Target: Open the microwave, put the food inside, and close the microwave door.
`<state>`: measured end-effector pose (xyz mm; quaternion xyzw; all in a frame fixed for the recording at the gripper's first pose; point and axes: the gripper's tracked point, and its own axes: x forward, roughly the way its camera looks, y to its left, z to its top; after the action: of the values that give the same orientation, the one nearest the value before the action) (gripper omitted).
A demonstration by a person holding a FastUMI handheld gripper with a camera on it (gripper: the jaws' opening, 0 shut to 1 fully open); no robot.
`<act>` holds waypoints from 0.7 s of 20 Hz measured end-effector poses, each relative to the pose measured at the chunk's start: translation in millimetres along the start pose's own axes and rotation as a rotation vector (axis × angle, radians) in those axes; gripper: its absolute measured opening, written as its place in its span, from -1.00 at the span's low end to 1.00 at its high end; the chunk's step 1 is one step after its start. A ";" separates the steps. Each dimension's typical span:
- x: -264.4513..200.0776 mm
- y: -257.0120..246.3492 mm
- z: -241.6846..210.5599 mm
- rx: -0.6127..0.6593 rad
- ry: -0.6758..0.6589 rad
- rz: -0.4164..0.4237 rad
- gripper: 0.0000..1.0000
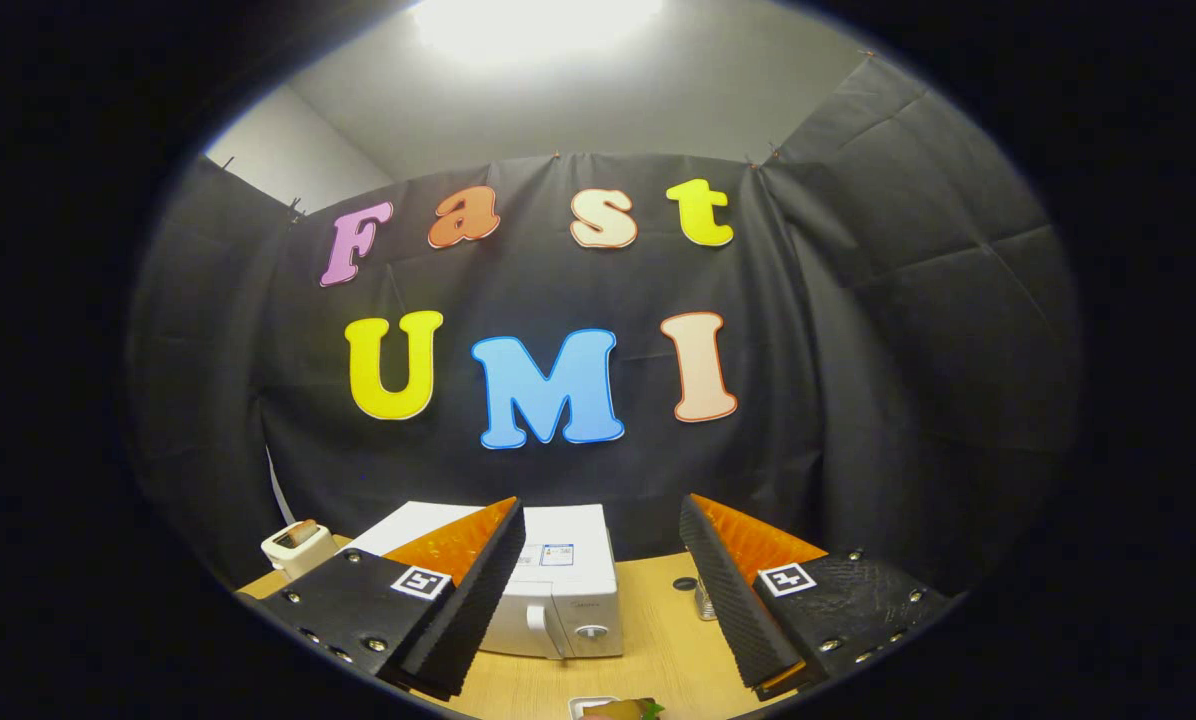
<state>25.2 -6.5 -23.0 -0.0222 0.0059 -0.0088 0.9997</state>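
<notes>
Gripper view — fingers [598, 590] spread wide, holding nothing, microwave [558, 590] ahead, door closed.

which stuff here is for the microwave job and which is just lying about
For the job:
- microwave, door shut, beyond the open tongs
- food on its plate, near the tongs

Lying about:
- toaster, left of the microwave
- small metal object on the table

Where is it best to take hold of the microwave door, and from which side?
Grip the upright handle on the microwave front, beside the knob. Come from the front with the open gripper, one finger on each side; it looks slim enough.
</notes>
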 end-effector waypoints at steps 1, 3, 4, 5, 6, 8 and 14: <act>0.6 -0.1 -1.5 -0.002 0.001 0.005 0.93; 4.7 2.4 -5.8 -0.001 -0.009 0.014 0.93; 7.3 4.0 -10.4 0.001 -0.010 0.016 0.92; 10.9 6.3 -15.1 0.001 -0.008 0.019 0.92; 13.2 8.7 -23.7 0.003 -0.003 0.024 0.93; 18.3 15.9 -35.2 0.011 -0.012 0.036 0.93; 43.2 36.7 -110.6 0.001 -0.018 0.076 0.92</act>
<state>67.6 24.5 -135.6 -0.0213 -0.0024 0.0292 0.9993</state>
